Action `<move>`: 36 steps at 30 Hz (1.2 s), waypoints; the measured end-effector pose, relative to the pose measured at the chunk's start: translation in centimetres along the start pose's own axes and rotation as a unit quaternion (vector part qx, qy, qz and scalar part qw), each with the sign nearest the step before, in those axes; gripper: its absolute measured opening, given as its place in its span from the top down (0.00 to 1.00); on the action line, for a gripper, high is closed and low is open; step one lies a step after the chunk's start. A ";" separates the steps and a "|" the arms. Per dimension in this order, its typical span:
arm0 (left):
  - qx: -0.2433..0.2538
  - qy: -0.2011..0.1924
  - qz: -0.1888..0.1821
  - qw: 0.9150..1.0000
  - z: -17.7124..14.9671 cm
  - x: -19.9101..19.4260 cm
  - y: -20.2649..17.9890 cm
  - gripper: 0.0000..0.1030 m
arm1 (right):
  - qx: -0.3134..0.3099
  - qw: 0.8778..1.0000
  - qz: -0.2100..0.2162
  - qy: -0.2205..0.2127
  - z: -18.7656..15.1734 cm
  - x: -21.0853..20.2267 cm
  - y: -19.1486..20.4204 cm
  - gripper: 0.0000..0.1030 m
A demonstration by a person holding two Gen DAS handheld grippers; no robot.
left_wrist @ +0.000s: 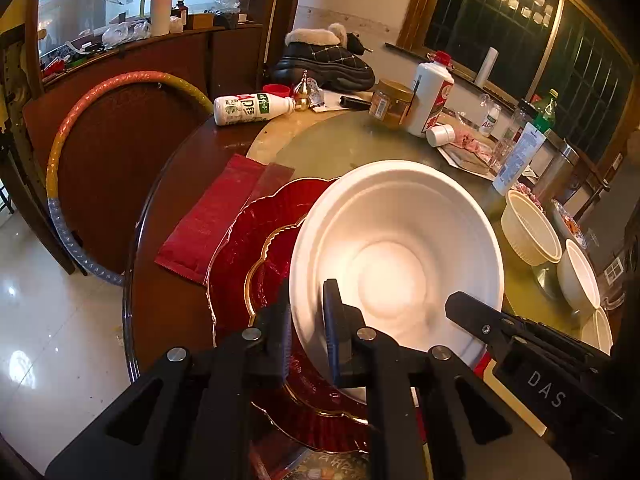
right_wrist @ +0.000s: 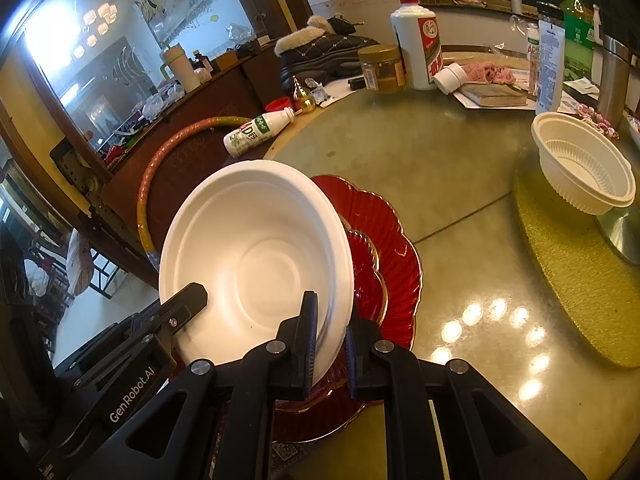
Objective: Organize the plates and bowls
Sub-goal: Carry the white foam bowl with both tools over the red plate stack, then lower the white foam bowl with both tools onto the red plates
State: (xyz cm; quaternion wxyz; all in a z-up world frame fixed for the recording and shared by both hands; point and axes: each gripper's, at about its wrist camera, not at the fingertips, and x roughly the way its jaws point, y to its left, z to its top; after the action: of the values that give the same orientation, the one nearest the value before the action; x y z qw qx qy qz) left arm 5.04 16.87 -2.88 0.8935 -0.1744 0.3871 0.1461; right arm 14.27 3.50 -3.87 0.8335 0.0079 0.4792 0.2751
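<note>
Round dining table (right_wrist: 460, 208) with a greenish glass turntable, cluttered at the far edge: white liquor bottle (right_wrist: 418, 40), amber jar (right_wrist: 382, 68), milk bottle lying on its side (left_wrist: 252, 109), fur-trimmed boots (left_wrist: 324, 60). Wooden sideboard (left_wrist: 132, 60) and window behind. White foam bowl (left_wrist: 396, 256) sits tilted over two stacked red glass plates (left_wrist: 256, 240), large scalloped one under a smaller gold-rimmed one. Left gripper (left_wrist: 308, 332) is clamped on the bowl's near-left rim, one pad inside, one outside. Right gripper (right_wrist: 330, 344) is clamped on the opposite rim the same way; its finger shows in the left view at the bowl's right edge. Whether the bowl touches the plates, can't tell. Red placemat (left_wrist: 212, 216) lies left of the plates. Ribbed cream bowl (right_wrist: 584, 168) sits on a yellow-green woven mat (right_wrist: 580, 280) to the right; more white bowls (left_wrist: 578, 276) just beside it in the left view.
</note>
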 end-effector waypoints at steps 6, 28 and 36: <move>0.003 0.003 0.005 1.000 -0.1 0.2 0.1 0.89 | 0.001 1.000 0.001 0.005 0.0 0.3 0.0 0.89; 0.011 0.013 0.012 1.000 -0.5 0.6 0.4 0.88 | -0.004 1.000 -0.003 0.022 0.0 1.2 0.0 0.88; 0.012 0.018 0.014 1.000 -0.5 0.8 0.5 0.88 | -0.004 1.000 -0.005 0.028 -0.1 1.3 0.1 0.88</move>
State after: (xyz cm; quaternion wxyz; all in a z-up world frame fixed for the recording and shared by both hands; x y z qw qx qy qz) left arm 5.07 17.24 -3.90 0.8865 -0.1609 0.4069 0.1507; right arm 14.70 4.16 -4.95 0.8212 -0.0058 0.5013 0.2726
